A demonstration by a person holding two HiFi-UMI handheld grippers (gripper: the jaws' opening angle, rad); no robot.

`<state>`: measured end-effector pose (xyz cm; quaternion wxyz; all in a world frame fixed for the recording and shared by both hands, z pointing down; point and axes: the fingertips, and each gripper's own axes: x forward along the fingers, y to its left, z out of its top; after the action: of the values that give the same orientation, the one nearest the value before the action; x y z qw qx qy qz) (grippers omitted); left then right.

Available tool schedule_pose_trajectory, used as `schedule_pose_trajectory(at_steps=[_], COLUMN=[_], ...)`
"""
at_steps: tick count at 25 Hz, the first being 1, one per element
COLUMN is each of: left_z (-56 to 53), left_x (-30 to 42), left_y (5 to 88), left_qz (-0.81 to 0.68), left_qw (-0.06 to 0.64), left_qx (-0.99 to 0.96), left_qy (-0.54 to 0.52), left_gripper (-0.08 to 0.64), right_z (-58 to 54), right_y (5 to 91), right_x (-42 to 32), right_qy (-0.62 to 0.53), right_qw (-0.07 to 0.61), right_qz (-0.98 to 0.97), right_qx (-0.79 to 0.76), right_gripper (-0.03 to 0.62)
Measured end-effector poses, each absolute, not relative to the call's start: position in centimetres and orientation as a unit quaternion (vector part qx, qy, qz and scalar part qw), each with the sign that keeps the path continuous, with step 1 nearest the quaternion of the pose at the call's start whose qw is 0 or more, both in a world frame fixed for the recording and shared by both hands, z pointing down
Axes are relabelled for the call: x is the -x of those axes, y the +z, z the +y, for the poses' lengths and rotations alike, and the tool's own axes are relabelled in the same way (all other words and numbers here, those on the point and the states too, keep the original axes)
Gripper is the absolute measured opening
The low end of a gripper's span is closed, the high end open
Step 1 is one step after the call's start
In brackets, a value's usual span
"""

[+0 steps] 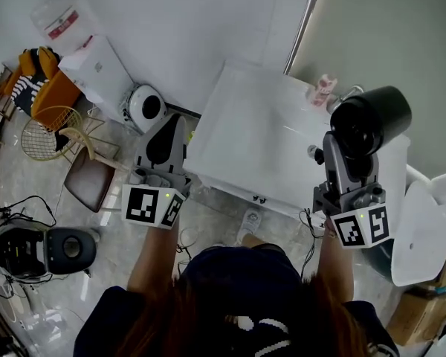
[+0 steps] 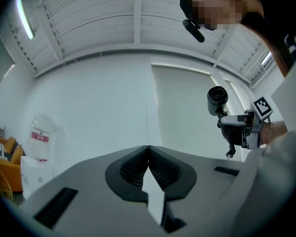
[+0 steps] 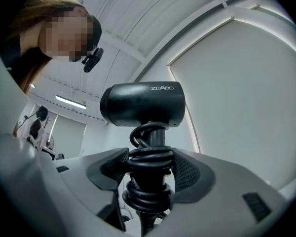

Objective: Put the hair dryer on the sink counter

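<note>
A black hair dryer (image 1: 368,121) stands upright in my right gripper (image 1: 347,168), over the right part of the white sink counter (image 1: 245,136). In the right gripper view the jaws are shut on the dryer's handle (image 3: 150,174), which has its cord wound round it; the barrel (image 3: 143,104) sits above the jaws. My left gripper (image 1: 162,149) hangs left of the counter, over the floor, its fingertips touching with nothing between them (image 2: 148,154). The left gripper view also catches the hair dryer (image 2: 218,97) held in the other gripper at its right.
A small pink-and-white item (image 1: 321,88) and a faucet (image 1: 348,94) sit at the counter's far right. On the floor to the left are a white round appliance (image 1: 146,106), a wire basket (image 1: 48,132), a white box (image 1: 97,69) and a black device (image 1: 48,250). A white lid-like object (image 1: 420,233) lies at right.
</note>
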<state>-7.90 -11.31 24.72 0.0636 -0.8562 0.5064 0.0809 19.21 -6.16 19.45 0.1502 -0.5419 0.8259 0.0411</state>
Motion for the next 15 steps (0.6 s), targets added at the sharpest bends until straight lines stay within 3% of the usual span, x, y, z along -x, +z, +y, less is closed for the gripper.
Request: schedule_pose_trajectory(at_steps=[8,15], left_z=[-17.4,-20.7], left_x=[3.5,4.4], left_y=[25.0,26.6], left_qz=[0.555,0.564], left_qw=[0.062,0.053], left_qx=[0.826,0.821], left_qy=[0.073,0.065], left_gripper=[0.018,0.018], right_z=[-15.3,-19.6], right_y=[20.4,22.3], right_x=[-24.5,-22.5], right_qy=[0.013,-0.004], right_qw=[0.14,0.129], right_qz=[0.856,0.868], right_qx=[0.497,0.48], right_gripper=[0.285,0.285])
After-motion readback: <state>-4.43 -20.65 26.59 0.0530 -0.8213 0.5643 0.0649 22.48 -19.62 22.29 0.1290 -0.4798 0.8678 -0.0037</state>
